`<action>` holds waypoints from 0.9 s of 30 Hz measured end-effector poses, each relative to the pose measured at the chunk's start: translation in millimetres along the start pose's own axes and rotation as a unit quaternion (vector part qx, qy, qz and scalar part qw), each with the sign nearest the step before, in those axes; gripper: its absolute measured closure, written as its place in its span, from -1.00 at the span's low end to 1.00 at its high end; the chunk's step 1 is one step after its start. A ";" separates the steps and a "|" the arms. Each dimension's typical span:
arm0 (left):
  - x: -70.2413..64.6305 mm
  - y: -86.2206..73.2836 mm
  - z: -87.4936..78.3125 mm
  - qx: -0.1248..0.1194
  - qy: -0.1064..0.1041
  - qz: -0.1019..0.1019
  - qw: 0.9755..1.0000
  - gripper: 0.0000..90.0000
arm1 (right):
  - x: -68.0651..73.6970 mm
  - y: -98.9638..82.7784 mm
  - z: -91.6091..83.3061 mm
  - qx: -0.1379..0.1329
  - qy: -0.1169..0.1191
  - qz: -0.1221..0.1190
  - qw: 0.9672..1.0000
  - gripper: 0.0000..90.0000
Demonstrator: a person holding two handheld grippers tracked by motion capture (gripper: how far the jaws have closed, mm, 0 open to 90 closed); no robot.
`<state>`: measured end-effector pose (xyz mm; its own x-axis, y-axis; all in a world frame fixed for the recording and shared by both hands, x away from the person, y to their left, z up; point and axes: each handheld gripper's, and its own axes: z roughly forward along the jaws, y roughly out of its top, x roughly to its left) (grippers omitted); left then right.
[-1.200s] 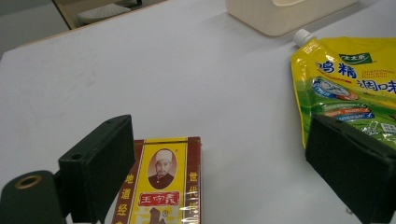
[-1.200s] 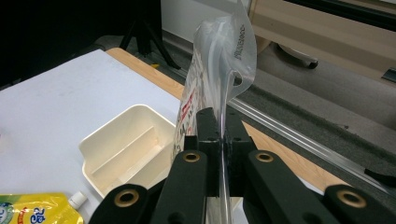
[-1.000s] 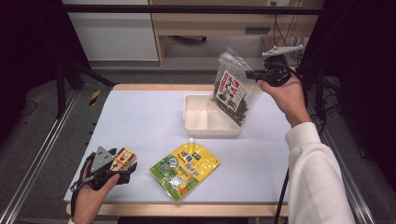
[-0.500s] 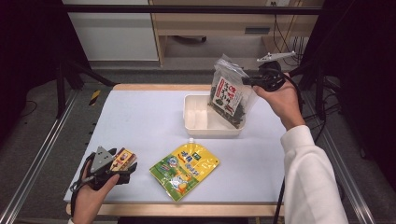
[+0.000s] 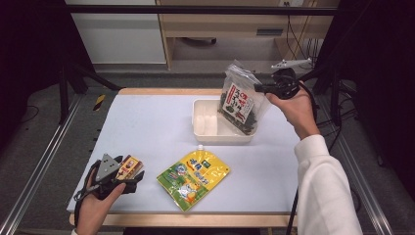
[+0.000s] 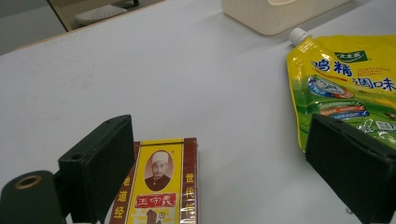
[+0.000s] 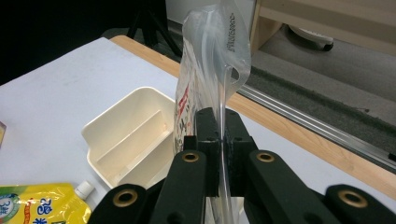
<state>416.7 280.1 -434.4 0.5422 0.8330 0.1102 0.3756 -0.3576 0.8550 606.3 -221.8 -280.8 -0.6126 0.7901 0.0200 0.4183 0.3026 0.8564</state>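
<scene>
Over the tray's right end, at about 2 o'clock on the table (image 5: 147, 122), I hold my right gripper (image 5: 259, 88) clenched on the top edge of a clear seaweed bag (image 5: 240, 100). In the right gripper view, my 2 black jaws pinch the bag's transparent seal (image 7: 219, 65) flat between them, with the bag standing upright above the pads. From the high view the bag hangs tilted, its dark lower end dipping toward the right part of the cream tray (image 5: 208, 134); I cannot tell whether it touches the tray floor. The tray (image 7: 126, 135) has a divider along its inside.

At 7 o'clock, near the front edge, my left gripper (image 5: 128, 177) rests low on the table with its jaws standing wide apart. In the left gripper view, a small red and yellow box (image 6: 159, 186) lies flat between them, touching the left jaw and well apart from the right one, so nothing is gripped. At 6 o'clock a yellow spouted pouch (image 5: 195, 177) lies flat on the table, its white cap (image 6: 297, 34) pointing toward the tray, just beside my left gripper's right jaw.
</scene>
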 end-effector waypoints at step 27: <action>-0.6 0.2 0.2 0.001 0.001 0.003 1.000 -0.81 | -4.5 -11.0 1.5 -0.009 0.006 0.010 1.000 0.94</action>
<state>416.7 279.5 -434.3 0.5424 0.8320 0.1169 0.3743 -0.3639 0.8529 605.5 -228.0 -291.0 -0.6122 0.7896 0.0433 0.4191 0.2775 0.8645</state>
